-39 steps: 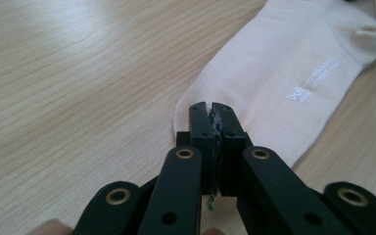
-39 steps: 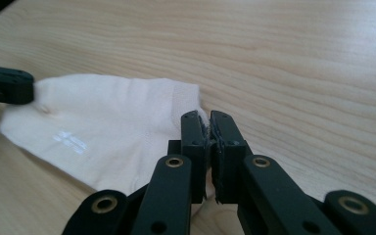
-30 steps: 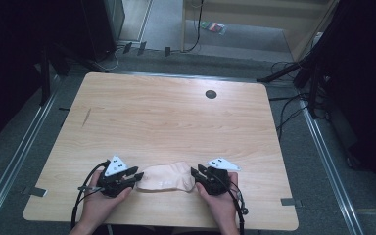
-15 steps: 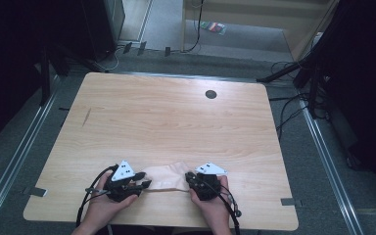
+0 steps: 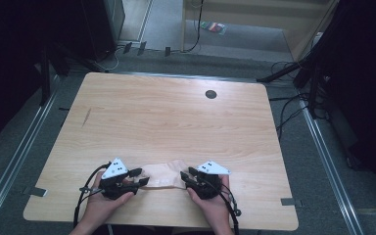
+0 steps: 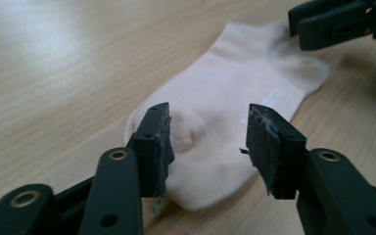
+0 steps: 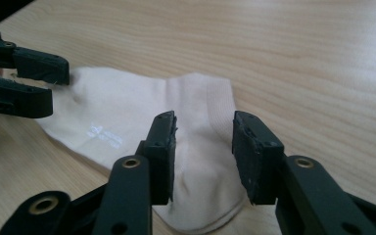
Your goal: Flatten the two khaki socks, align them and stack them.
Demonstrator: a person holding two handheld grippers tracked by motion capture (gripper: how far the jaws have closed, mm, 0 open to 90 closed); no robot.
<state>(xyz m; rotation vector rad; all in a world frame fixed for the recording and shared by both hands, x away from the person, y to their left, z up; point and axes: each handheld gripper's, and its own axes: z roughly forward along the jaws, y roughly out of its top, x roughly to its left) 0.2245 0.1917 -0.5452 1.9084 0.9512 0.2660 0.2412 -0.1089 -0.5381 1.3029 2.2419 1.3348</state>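
Sock (image 5: 162,175) now lies flat, no longer bunched between the tongs.
Left gripper (image 5: 138,178) and right gripper (image 5: 185,177) face inward at its ends, jaws just opened, released.

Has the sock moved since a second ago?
Yes. The sock now lies flatter and slightly nearer the table's near edge, farther from the dark hole.

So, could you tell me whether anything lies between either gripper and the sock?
Nothing visible does. The sock lies flat on the table; the left gripper and right gripper each hang open over one end, jaws just opened, pads off the cloth.
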